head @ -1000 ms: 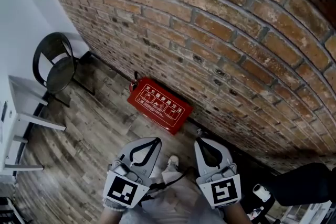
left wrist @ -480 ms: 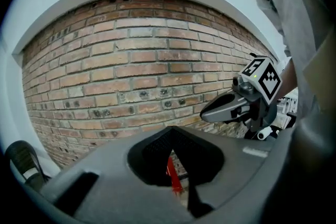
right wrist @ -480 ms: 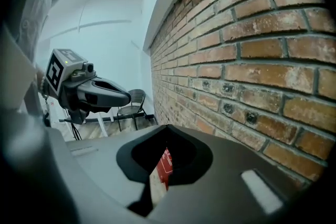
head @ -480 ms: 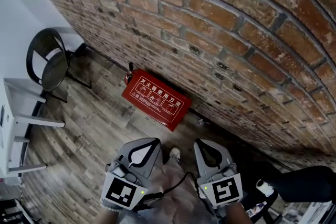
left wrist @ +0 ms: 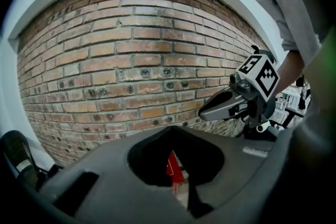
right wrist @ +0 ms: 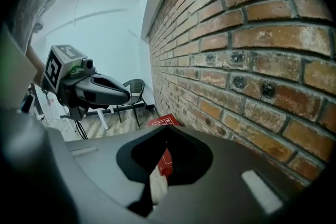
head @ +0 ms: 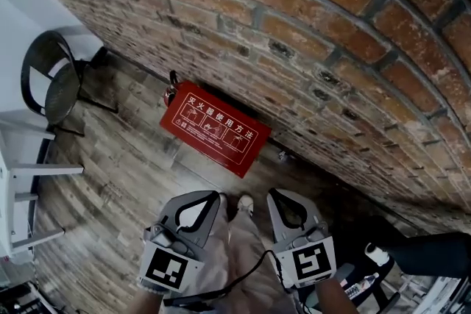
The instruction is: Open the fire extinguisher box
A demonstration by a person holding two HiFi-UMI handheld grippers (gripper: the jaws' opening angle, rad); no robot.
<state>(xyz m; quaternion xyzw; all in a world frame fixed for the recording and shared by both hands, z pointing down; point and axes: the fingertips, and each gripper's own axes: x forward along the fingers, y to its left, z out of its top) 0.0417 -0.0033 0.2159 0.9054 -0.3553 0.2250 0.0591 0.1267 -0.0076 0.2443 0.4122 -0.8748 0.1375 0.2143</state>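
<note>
Fire extinguisher box (head: 215, 129) lies on wooden floor (head: 110, 180).

The wall (head: 331, 33) before me was of rough, worn brick with gritty grey joints. The floor (head: 110, 180) looked like matt wooden planks with a weathered grain. The red box (head: 215, 130) seemed to be smooth painted metal with a soft sheen. My left gripper (head: 217, 197) and my right gripper (head: 274, 193) had shells of matt grey plastic, and my trousers (head: 228, 239) were pale cloth.
</note>
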